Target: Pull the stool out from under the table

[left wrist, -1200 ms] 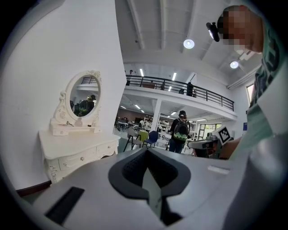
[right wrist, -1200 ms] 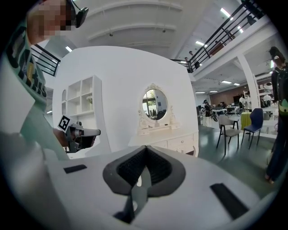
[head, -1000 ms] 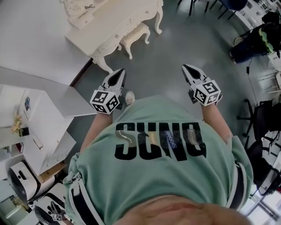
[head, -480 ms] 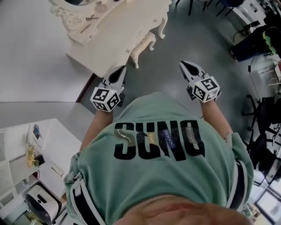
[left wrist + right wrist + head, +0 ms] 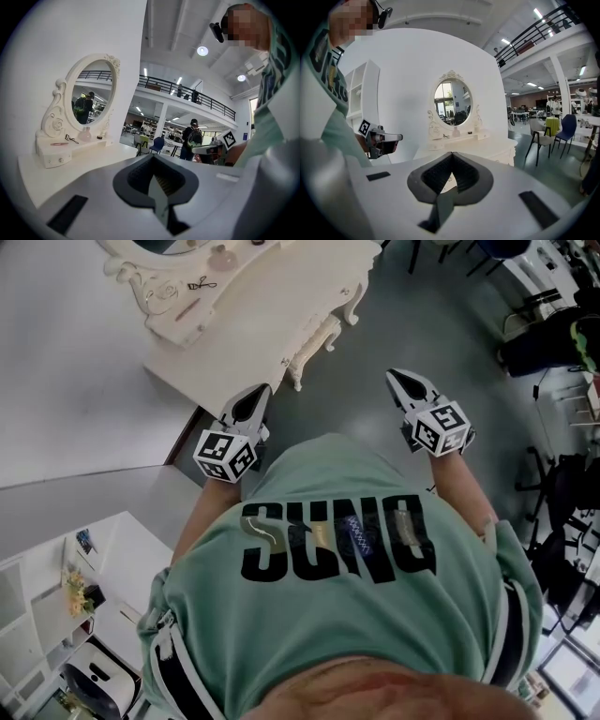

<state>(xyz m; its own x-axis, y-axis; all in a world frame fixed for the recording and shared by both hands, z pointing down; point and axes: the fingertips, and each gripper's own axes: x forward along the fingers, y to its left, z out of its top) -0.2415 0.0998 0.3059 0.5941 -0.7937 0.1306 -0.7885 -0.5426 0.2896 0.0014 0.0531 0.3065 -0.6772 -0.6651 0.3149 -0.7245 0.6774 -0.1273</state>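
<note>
The cream dressing table (image 5: 253, 306) with its oval mirror (image 5: 452, 101) stands against the white wall ahead. The stool (image 5: 317, 337), cream with carved legs, sits tucked part-way under the table's right end; only its near edge and legs show. My left gripper (image 5: 260, 391) is shut and empty, held just short of the table's near corner. My right gripper (image 5: 395, 378) is also shut and empty, over bare grey floor to the right of the stool. In the left gripper view the tabletop (image 5: 89, 161) lies just beyond the left gripper (image 5: 151, 158). The right gripper (image 5: 451, 154) points at the table front.
A white wall panel (image 5: 66, 399) and a white shelf unit (image 5: 56, 587) stand at the left. Black office chairs (image 5: 562, 493) crowd the right edge. Chairs (image 5: 541, 133) and a person with a backpack (image 5: 192, 138) are farther back in the hall.
The table and stool have drawn nearer in the head view as the person walked toward them. Both grippers stay shut and keep the same pose in front of the body.
</note>
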